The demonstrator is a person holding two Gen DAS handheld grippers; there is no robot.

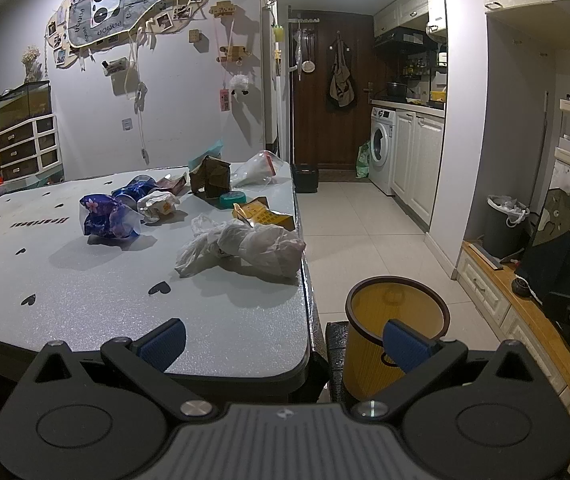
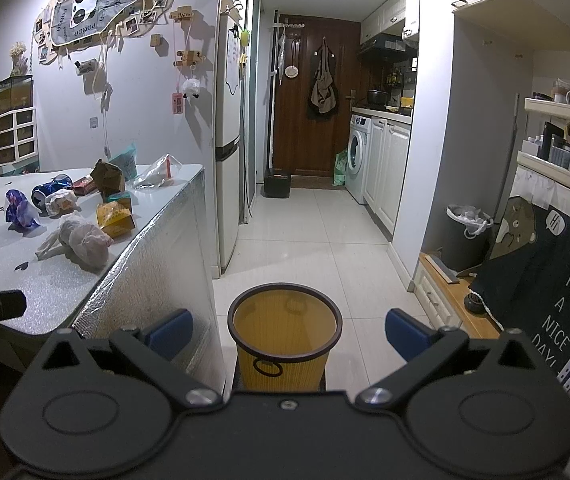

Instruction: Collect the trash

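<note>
Trash (image 1: 241, 246) scattered on surface (image 1: 85, 300), well apart from both tools; bin (image 2: 285, 328) empty on floor beside it. Left tool (image 1: 283, 344) and right tool (image 2: 289, 330) spread apart, holding nothing. Collection not yet begun; next, probably reach nearest crumpled bag.

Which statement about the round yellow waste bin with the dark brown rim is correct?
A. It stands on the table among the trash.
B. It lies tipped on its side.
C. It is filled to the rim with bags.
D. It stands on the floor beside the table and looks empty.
D: the round yellow waste bin stands upright on the floor beside the grey table, its visible inside bare.
</note>
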